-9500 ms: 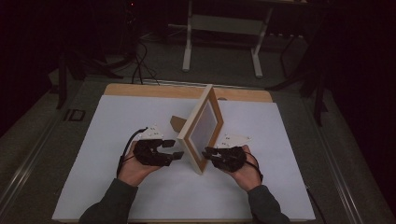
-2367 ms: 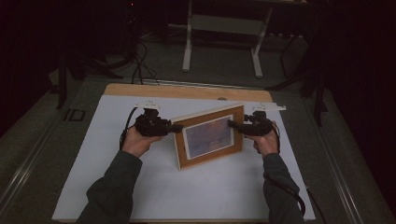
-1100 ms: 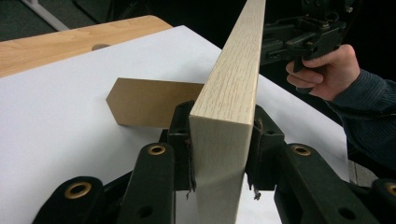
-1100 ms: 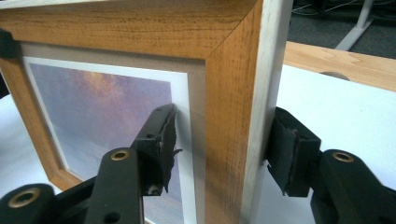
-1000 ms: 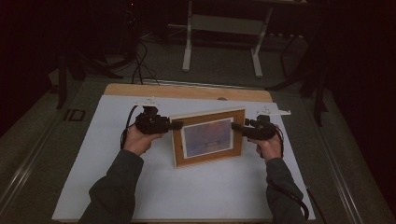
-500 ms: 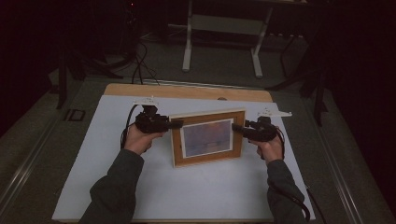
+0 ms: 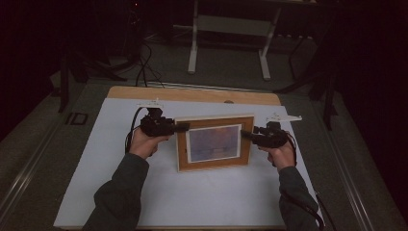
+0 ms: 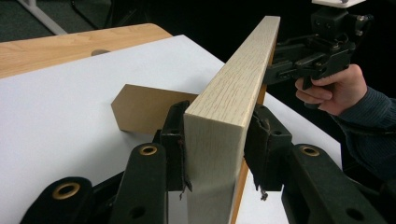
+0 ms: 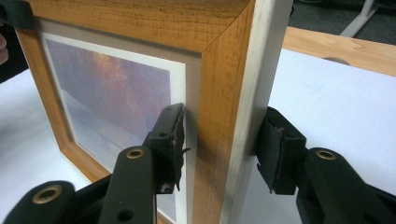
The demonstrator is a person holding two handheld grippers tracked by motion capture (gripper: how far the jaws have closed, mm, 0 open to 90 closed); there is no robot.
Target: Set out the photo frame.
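Two tongs straddle my wooden picture frame [image 7: 215, 142] standing on the bench [image 7: 192, 202]: left tongs [image 8: 214, 144] easing open, right tongs [image 9: 219, 140] closing, neither visibly pressing. It's stiff, light, glazing fragile; I'd grip the side rails.

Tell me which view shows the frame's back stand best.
The left gripper view: the brown stand juts from behind the picture frame and reaches down to the white table. The high view and the right gripper view face the frame's front and its side edge, so the frame hides the stand there.
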